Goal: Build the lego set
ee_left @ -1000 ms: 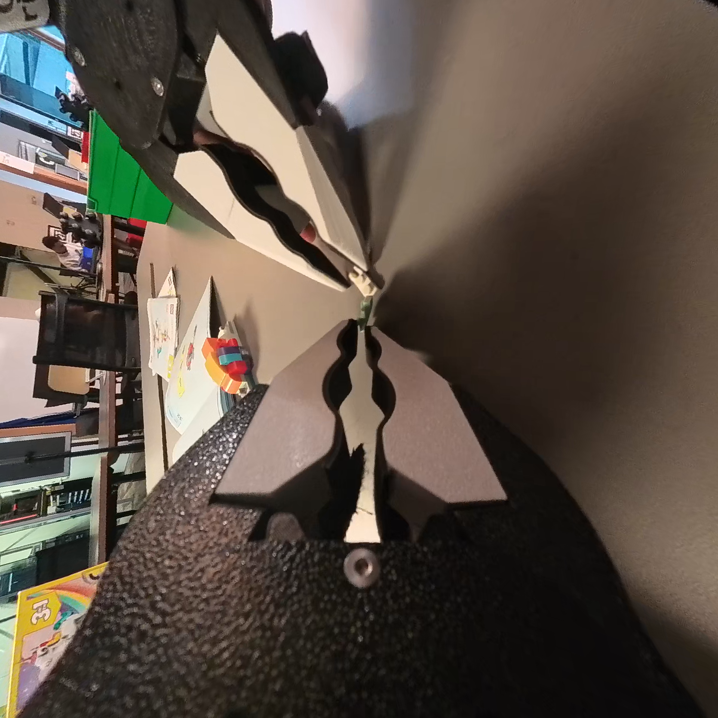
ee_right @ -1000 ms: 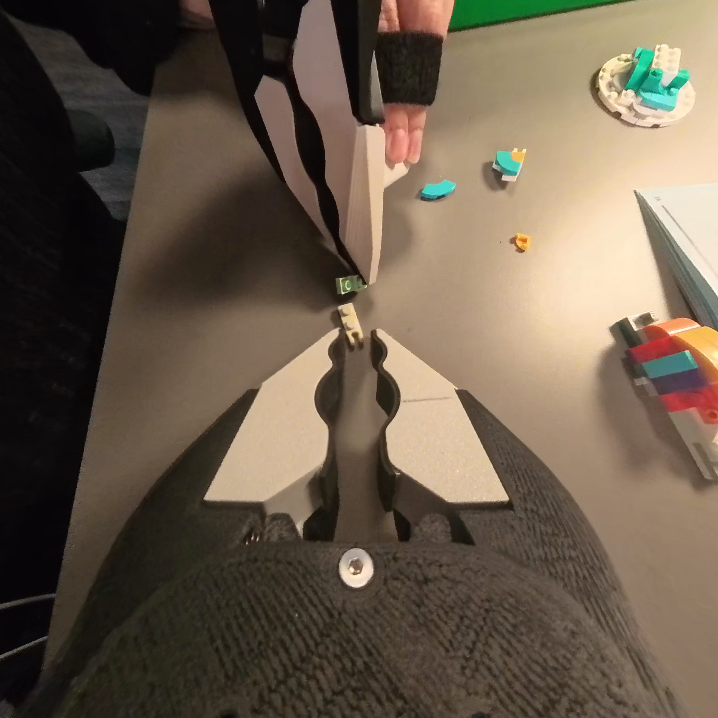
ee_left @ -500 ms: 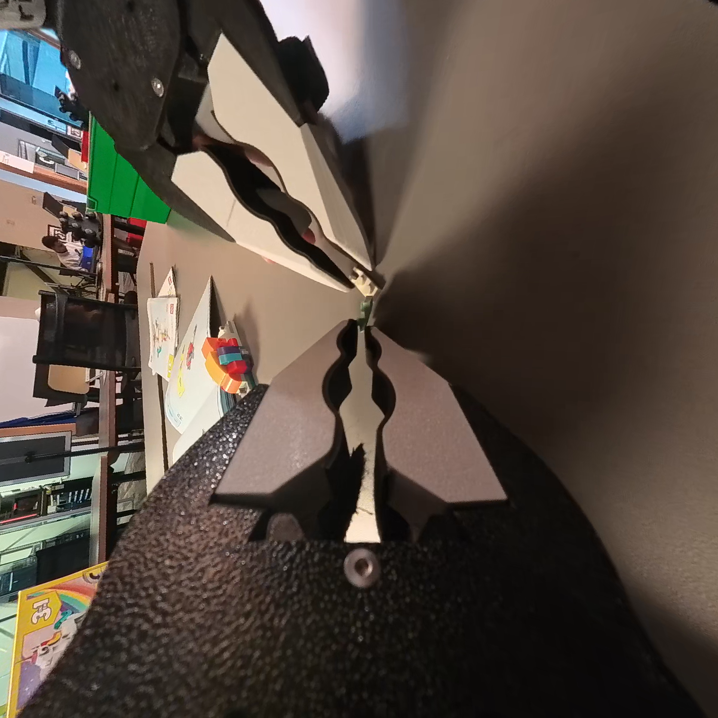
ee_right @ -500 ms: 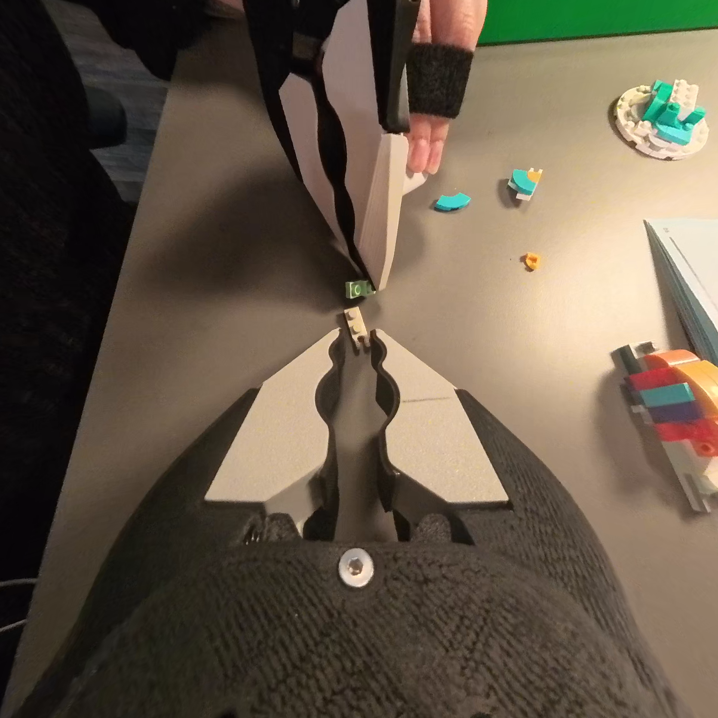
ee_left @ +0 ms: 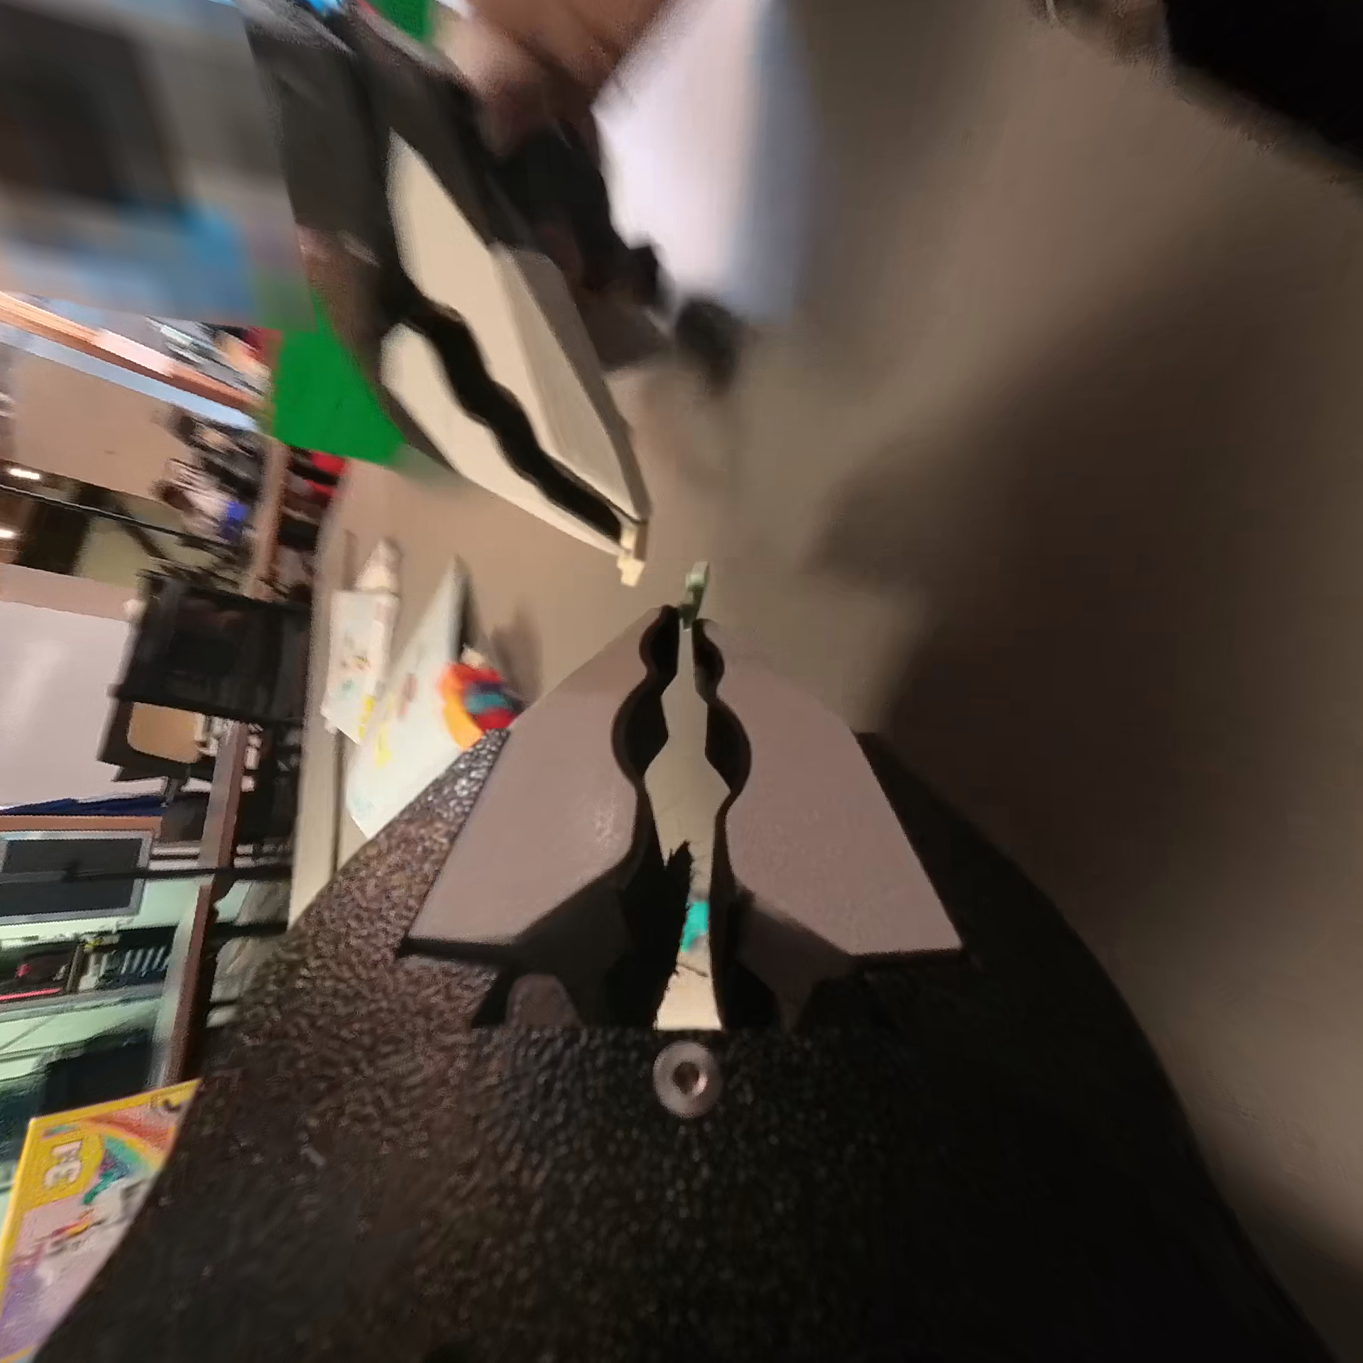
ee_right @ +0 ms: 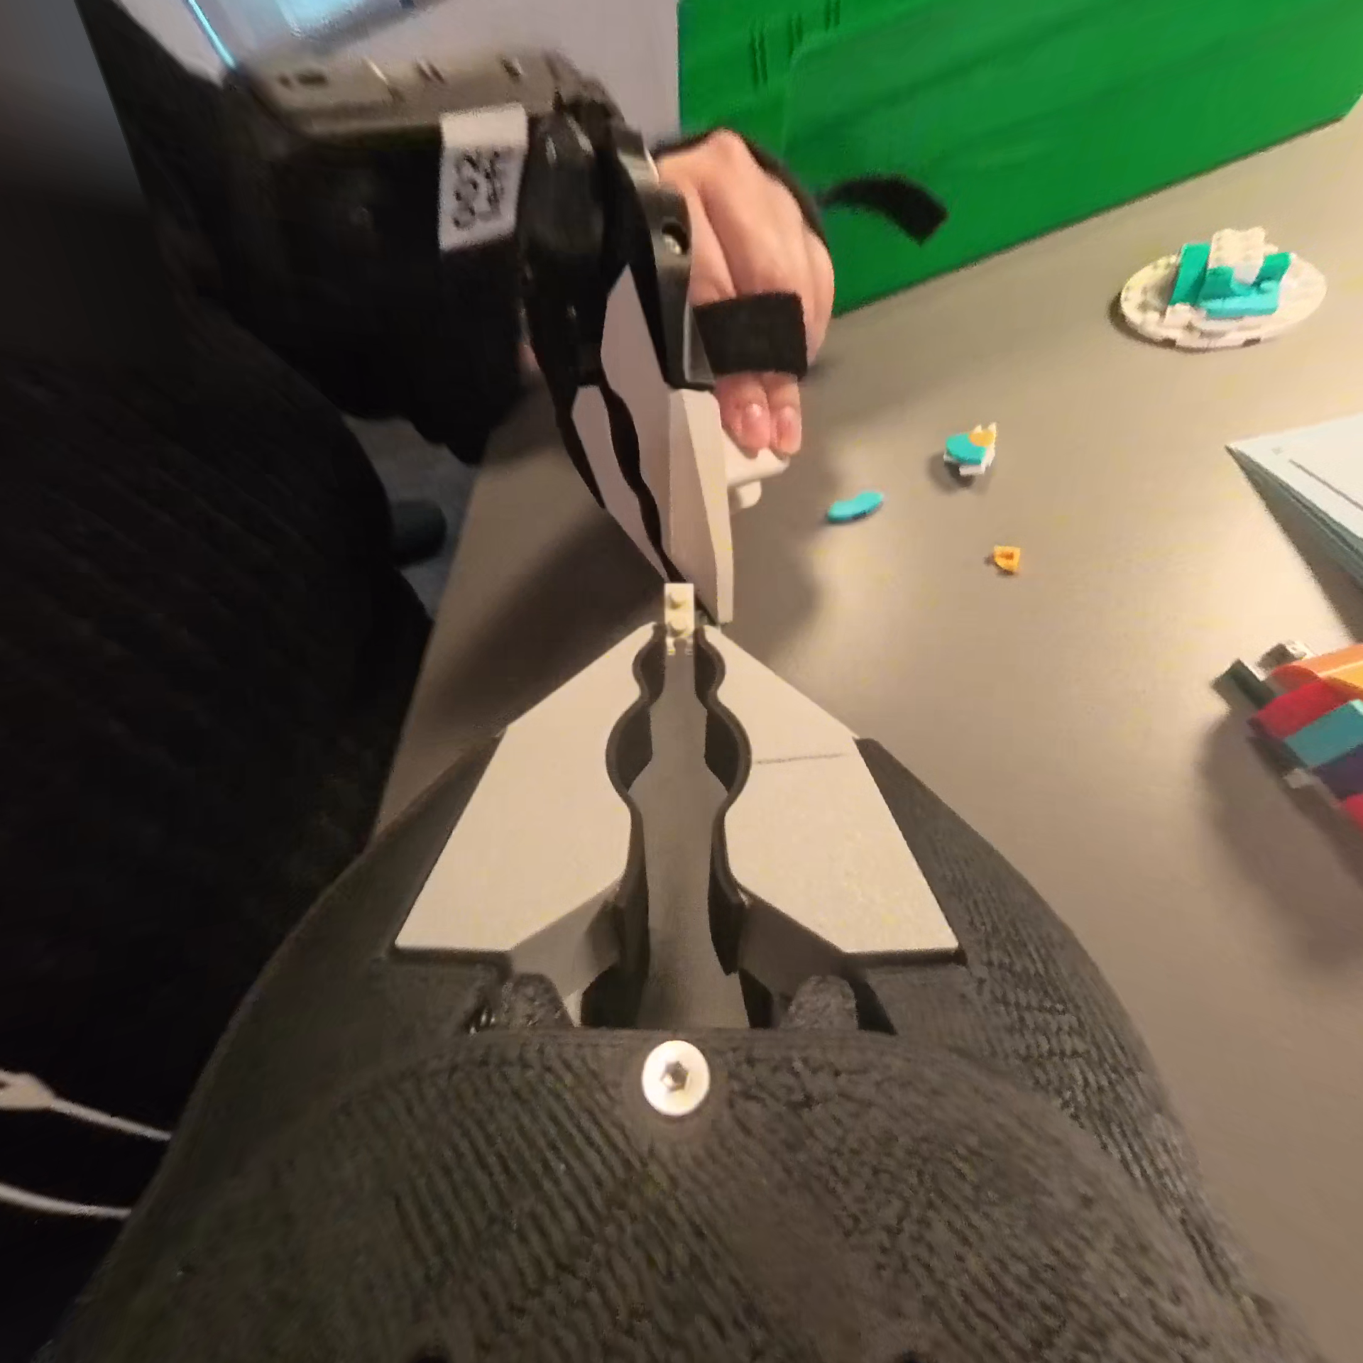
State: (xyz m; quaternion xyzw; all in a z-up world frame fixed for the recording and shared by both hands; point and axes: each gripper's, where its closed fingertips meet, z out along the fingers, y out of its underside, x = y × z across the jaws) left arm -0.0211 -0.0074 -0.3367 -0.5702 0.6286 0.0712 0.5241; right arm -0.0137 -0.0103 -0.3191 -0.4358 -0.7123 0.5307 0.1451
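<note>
Step in hand: you are joining 2 small Lego pieces in mid-air above the desk point(ee_right: 959, 737), 1 in each tool, by my reading.
Right hand-held gripper point(ee_right: 678, 640): its tips are pinched on a tan piece point(ee_right: 678, 618), which sticks out toward 12 o'clock in the right wrist view.
Left hand-held gripper point(ee_left: 687, 621): its tips are pinched on a small green piece point(ee_left: 695, 584), which pokes out past them.
Where the pieces are: in the left wrist view the green piece sits just at 4 o'clock of the tan piece, near it but with a gap showing; that view is blurred. In the right wrist view the green piece is hidden behind the left tool's tips, so you cannot judge contact there.
Rest of the set: a round white base with teal bricks point(ee_right: 1221, 299) lies at 2 o'clock in the right wrist view, a rainbow-coloured assembly point(ee_right: 1313, 723) at 3 o'clock, and loose teal point(ee_right: 854, 507) and orange point(ee_right: 1006, 557) bits between them.
Next move calls for: line the studs of 1 piece up squarely with the underside of the other, then press them together along 1 straight line.
Watch for: such small pieces will likely twist or pop out if you push at an angle, so keep both pinches firm.
</note>
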